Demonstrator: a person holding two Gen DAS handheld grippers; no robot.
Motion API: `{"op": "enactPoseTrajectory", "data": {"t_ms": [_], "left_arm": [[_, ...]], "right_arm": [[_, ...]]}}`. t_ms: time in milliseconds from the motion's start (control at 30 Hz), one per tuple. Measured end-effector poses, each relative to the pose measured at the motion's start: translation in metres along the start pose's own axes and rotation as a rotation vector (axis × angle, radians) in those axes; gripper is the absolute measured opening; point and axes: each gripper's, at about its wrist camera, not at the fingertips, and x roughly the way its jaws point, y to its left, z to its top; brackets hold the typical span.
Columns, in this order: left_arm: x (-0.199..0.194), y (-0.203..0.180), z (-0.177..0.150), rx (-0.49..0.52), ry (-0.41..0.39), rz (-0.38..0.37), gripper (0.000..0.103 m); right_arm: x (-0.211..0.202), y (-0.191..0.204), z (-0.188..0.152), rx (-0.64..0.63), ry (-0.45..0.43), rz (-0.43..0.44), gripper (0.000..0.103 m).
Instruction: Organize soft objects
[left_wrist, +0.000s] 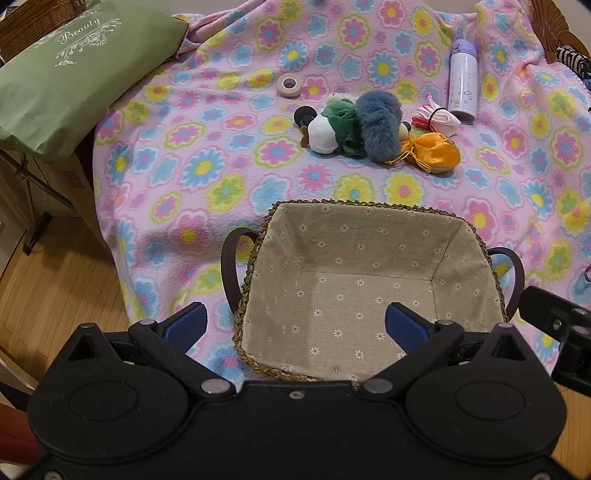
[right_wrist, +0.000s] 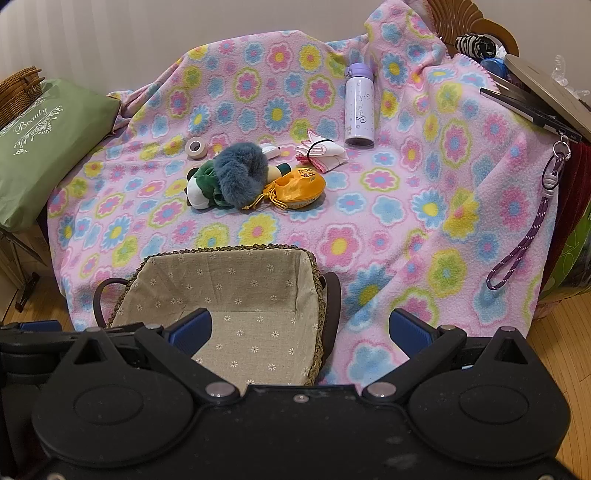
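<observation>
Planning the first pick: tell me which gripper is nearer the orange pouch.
Right, narrowly. The right gripper hovers open beside the basket, more in line with the orange pouch. The left gripper hovers open over the basket's near-left part, further across.

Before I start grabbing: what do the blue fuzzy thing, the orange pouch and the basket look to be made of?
Blue fuzzy thing: long-pile faux fur, matte, strands visibly fluffed. Orange pouch: shiny satin-like fabric, judging by its sheen, with a yellow drawstring cord. Basket: braided straw-like rim, matte linen-look liner printed with small daisies.

Purple bottle (right_wrist: 359, 107), tape roll (right_wrist: 197, 148)
</observation>
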Motion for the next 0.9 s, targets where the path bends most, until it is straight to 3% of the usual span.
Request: {"op": "enactPoseTrajectory", "data": {"t_ms": [900], "left_arm": [[0.0014, 0.0022, -0.0018, -0.005, 0.004, -0.001, 0.099]], "right_arm": [[-0.0002, 0.0015, -0.0012, -0.001, -0.002, 0.0, 0.103]]}}
